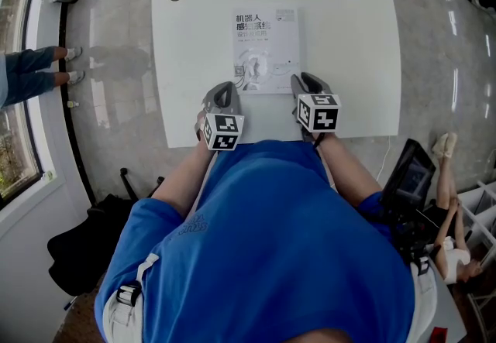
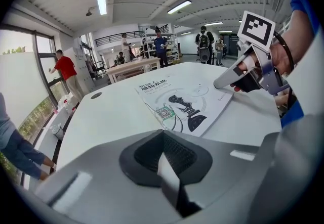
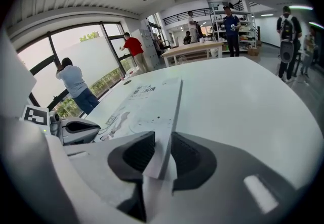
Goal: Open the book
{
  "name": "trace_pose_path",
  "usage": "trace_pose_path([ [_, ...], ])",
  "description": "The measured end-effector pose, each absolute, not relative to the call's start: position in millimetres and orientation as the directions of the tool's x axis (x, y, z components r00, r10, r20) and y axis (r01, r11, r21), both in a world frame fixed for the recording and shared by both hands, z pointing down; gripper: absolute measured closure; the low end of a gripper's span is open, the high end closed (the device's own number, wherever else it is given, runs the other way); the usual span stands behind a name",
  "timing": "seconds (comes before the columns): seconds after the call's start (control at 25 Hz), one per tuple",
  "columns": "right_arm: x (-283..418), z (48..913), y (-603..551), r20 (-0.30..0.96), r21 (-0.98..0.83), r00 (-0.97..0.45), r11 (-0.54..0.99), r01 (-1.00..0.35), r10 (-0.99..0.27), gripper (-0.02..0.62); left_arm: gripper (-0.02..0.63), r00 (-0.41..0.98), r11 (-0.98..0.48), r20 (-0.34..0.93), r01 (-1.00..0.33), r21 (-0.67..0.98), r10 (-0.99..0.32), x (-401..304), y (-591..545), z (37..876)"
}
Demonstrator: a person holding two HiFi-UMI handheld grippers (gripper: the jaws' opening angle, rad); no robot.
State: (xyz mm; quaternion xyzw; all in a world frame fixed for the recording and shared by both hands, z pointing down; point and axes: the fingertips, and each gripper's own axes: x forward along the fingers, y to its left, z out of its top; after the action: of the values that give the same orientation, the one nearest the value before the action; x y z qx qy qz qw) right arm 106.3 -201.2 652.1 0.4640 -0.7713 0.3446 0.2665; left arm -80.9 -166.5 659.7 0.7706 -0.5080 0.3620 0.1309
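As I judge it, the main risk is that my right gripper (image 3: 159, 156) is biting more than the cover. If the pads are taking in the whole thickness of the book (image 1: 266, 47) at that corner, lifting will raise or drag the entire book instead of opening it. I cannot tell whether the cover alone or more pages are lying between the pads.

The second risk is sliding. The book is lying flat and closed in the middle of the white tabletop (image 1: 349, 16), and nothing is pressing it down. The surface is looking smooth, so a sideways pull could skate the book toward the left of the frame. A shallow pinch so near the corner could also let it slip out, and a hard one could crease it.

My right gripper is gripping the book's lower right corner, its jaws nearly together with the pale edge of the book running up between them. My left gripper (image 1: 225, 90) is sitting at the book's lower left corner, just beside it, and I cannot tell if it is touching. Its jaws are pressed together on nothing, with the book lying ahead of them.
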Motion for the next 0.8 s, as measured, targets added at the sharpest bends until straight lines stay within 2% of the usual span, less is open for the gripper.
trace_pose_path([
  [0.32, 104, 657, -207, 0.718, -0.393, -0.479, 0.274, -0.878, -0.505, 0.503, 0.600, 0.218, -0.454, 0.698, -0.875, -0.171, -0.682, -82, -170, 664],
  [0.8, 104, 646, -200, 0.655, -0.440, -0.516, 0.277, -0.855, -0.552, 0.504, 0.600, 0.215, -0.459, 0.695, -0.869, -0.185, -0.687, -82, -172, 675],
])
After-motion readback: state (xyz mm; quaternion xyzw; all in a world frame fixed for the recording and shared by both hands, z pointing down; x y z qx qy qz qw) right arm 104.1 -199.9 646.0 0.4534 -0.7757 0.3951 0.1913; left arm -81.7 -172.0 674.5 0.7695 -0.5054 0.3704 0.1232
